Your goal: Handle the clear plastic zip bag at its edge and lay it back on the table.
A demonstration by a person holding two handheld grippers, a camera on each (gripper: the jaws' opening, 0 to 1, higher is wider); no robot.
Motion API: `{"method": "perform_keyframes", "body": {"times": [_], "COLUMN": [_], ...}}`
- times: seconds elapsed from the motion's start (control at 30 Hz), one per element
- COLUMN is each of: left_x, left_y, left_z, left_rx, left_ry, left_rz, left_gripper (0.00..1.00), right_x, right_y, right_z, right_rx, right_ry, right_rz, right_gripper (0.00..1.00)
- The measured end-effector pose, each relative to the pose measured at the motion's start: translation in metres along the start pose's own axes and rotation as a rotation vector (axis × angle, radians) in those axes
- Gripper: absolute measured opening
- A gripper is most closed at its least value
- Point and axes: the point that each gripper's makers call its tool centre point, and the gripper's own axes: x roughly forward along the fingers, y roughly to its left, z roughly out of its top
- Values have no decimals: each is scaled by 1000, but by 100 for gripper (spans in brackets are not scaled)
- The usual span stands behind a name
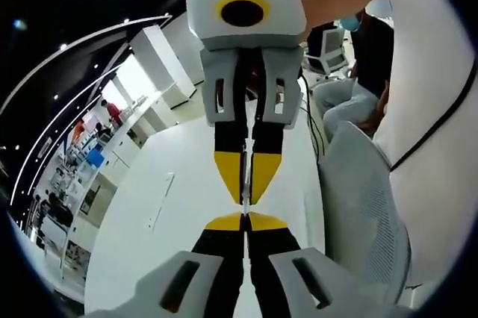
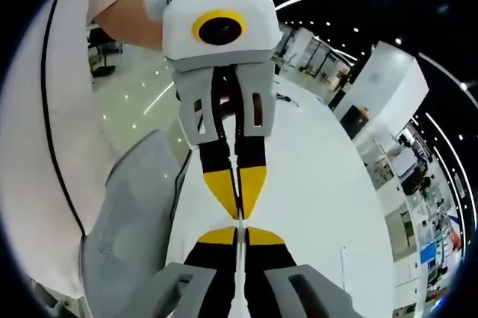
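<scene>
The bag [image 1: 245, 184] shows as a thin, clear edge-on sliver stretched between the two grippers above the table [image 1: 172, 206]; it is too faint to make out much more. The left gripper [image 1: 245, 222] is closed on one edge. The right gripper [image 2: 239, 236] is closed on the opposite edge, tip to tip with the left. Beside the table stands a grey mesh chair [image 1: 366, 206], the person's sleeve [image 2: 45, 109] close by it. A flat strip [image 1: 160, 200] lies on the table, well apart.
</scene>
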Motion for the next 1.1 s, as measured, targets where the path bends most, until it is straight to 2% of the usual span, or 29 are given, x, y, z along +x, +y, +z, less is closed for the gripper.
{"method": "perform_keyframes", "body": {"times": [0.23,1.03,1.1], "left_x": [2,1,1], "left_y": [-2,-7,-7], "left_z": [5,5,6], "left_rx": [-3,14,44], "left_ry": [-11,10,14], "left_rz": [-5,-28,-25], "left_gripper": [0,0,0], "right_x": [0,3,3], "right_y": [2,4,4], "right_z": [2,0,0], "right_rx": [-14,-44,-46], "right_ry": [7,32,34], "right_rz": [4,12,10], "right_gripper": [0,0,0]}}
